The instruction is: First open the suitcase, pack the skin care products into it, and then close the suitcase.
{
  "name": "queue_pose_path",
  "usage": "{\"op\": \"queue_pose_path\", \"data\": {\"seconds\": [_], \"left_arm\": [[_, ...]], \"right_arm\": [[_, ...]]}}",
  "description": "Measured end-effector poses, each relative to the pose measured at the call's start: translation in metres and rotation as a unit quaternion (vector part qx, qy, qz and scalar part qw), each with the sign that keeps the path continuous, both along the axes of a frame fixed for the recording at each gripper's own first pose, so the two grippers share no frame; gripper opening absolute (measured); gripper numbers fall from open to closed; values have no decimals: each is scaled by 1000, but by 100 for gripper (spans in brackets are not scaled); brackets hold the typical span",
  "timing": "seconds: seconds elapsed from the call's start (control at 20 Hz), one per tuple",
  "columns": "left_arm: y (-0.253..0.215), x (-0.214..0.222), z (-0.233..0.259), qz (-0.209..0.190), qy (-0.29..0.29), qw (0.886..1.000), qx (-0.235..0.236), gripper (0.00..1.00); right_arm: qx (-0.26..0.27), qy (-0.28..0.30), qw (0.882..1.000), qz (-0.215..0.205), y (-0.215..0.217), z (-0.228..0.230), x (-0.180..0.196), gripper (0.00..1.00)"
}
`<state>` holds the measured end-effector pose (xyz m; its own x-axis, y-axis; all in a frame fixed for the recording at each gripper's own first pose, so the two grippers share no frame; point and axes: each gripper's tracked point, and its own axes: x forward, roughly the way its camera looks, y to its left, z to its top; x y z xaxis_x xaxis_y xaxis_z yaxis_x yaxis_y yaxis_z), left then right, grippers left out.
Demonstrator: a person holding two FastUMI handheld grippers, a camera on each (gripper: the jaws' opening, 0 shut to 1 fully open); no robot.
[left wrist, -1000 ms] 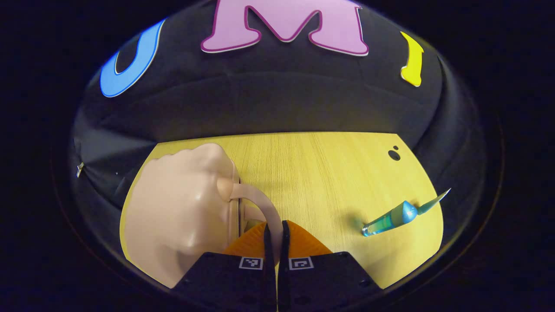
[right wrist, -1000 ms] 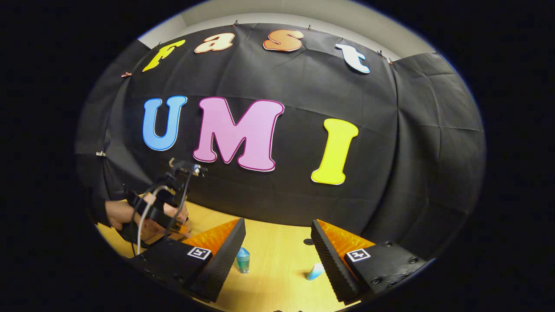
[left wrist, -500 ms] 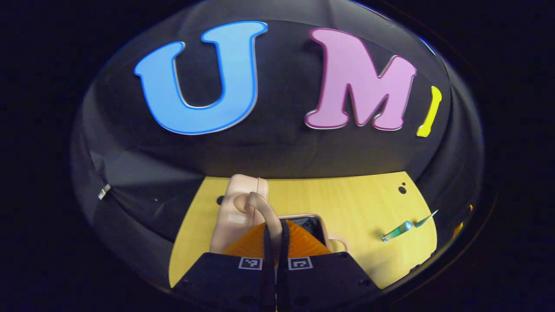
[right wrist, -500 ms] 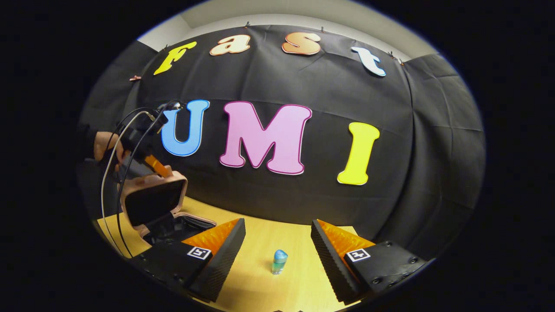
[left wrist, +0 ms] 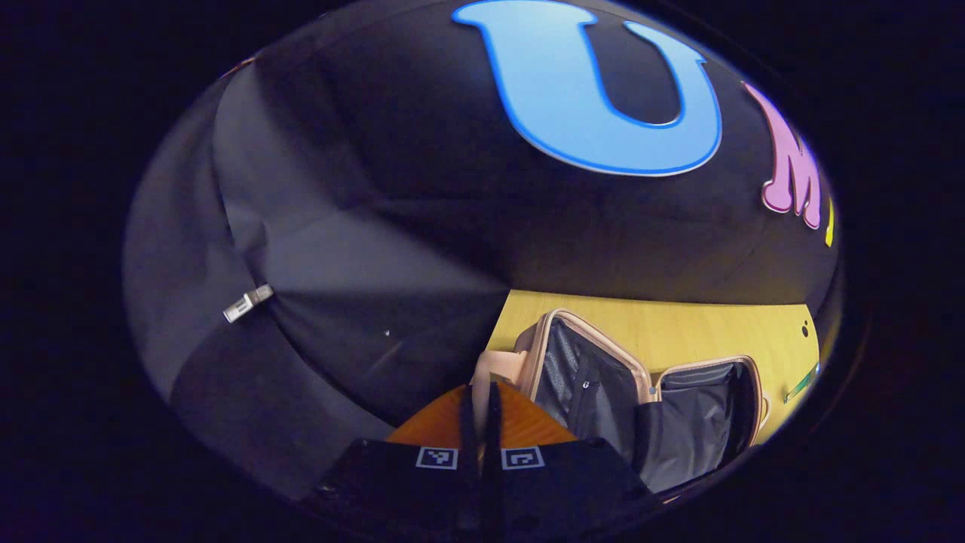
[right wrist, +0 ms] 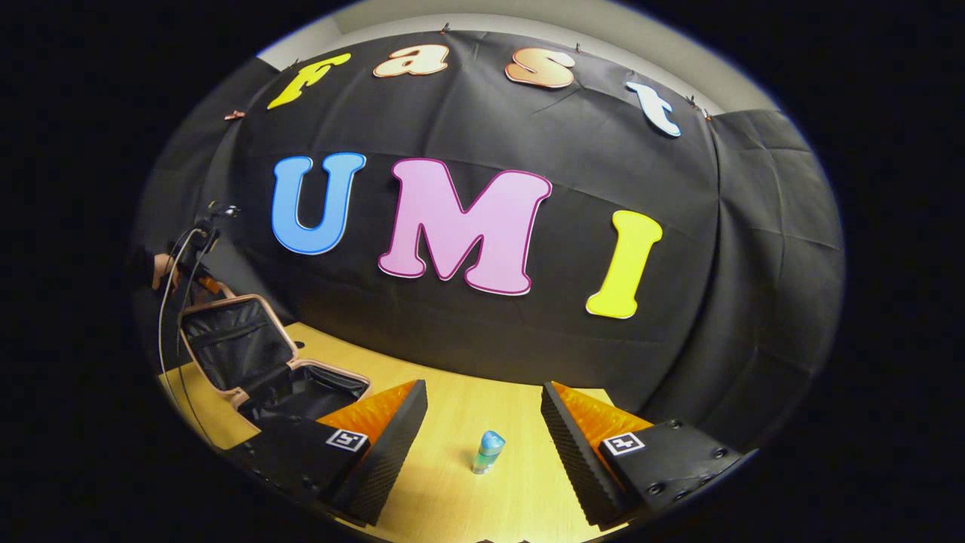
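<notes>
Both jaws of the left gripper (left wrist: 480,392) are pressed tight together on the thin peach handle (left wrist: 494,367) of the suitcase (left wrist: 641,407), at the top edge of its lid (left wrist: 580,377). The jaws of the right gripper (right wrist: 482,418) stand wide apart with nothing between them, and their inner faces are ribbed. Just past them, on the smooth wooden desk (right wrist: 452,483) near its front edge, a small skin care tube (right wrist: 488,451) stands upright; it is blue-green and see-through, with a rounded cap on top. Toward the left edge of the desk sits the suitcase (right wrist: 264,369), wide open. It has a hard peach shell with rounded corners and a soft, wrinkly black lining. The lid (right wrist: 234,343) leans back, tilted up, and a strap runs across its lining. The bottom half (right wrist: 309,392) lies flat on the desk, and no skin care things can be seen in it. In the left gripper view a thin blue-green thing (left wrist: 801,384) lies on the desk beyond the suitcase, too small to tell what it is. In the right gripper view a hand (right wrist: 160,269) holds the left gripper (right wrist: 202,285) at the top of the lid, with cables (right wrist: 172,302) hanging down. Behind the desk hangs the creased black cloth wall (right wrist: 739,249).
</notes>
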<state>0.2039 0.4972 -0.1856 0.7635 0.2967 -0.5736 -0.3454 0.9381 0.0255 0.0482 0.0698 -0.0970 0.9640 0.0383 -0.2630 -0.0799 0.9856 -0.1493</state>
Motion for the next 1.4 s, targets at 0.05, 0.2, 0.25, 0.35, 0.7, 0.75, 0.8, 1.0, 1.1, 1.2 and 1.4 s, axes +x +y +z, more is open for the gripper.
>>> {"op": "queue_pose_path", "data": {"seconds": [0.05, 0.2, 0.25, 0.35, 0.7, 0.75, 0.8, 1.0, 1.1, 1.2, 1.4], "left_arm": [[9, 4, -17, -2, 5, 1000, -13, 7], [26, 11, -69, 13, 24, 997, -69, 6], [30, 11, -83, 22, 33, 996, -85, 7], [33, 12, -111, 36, 61, 993, -94, 7], [37, -8, -45, 58, 34, 997, 24, 34], [21, -7, -21, 48, 7, 998, 30, 41], [1, -9, 3, 37, -23, 999, 32, 44], [-111, -22, 102, -27, -151, 986, 67, 99], [-165, -37, 131, -30, -203, 974, 96, 98], [-239, -53, 135, -49, -238, 966, 86, 97], [-392, -70, 128, -136, -285, 948, 37, 97]], "right_arm": [[-3, 7, 1000, -1, 3, -4, 1, 96], [19, 48, 999, -9, 11, -20, 0, 96], [23, 53, 998, -13, 14, -20, -1, 96], [14, 45, 999, -19, 11, -16, -2, 96], [17, 18, 998, -58, -29, -2, -11, 97], [19, 12, 998, -64, -35, 1, -12, 96], [19, 9, 997, -70, -43, 3, -14, 96], [23, -18, 995, -97, -80, 19, -22, 94], [33, -25, 993, -114, -99, 22, -25, 96], [46, -18, 990, -129, -115, 17, -30, 96], [49, -23, 988, -147, -150, 10, -32, 96]]}}
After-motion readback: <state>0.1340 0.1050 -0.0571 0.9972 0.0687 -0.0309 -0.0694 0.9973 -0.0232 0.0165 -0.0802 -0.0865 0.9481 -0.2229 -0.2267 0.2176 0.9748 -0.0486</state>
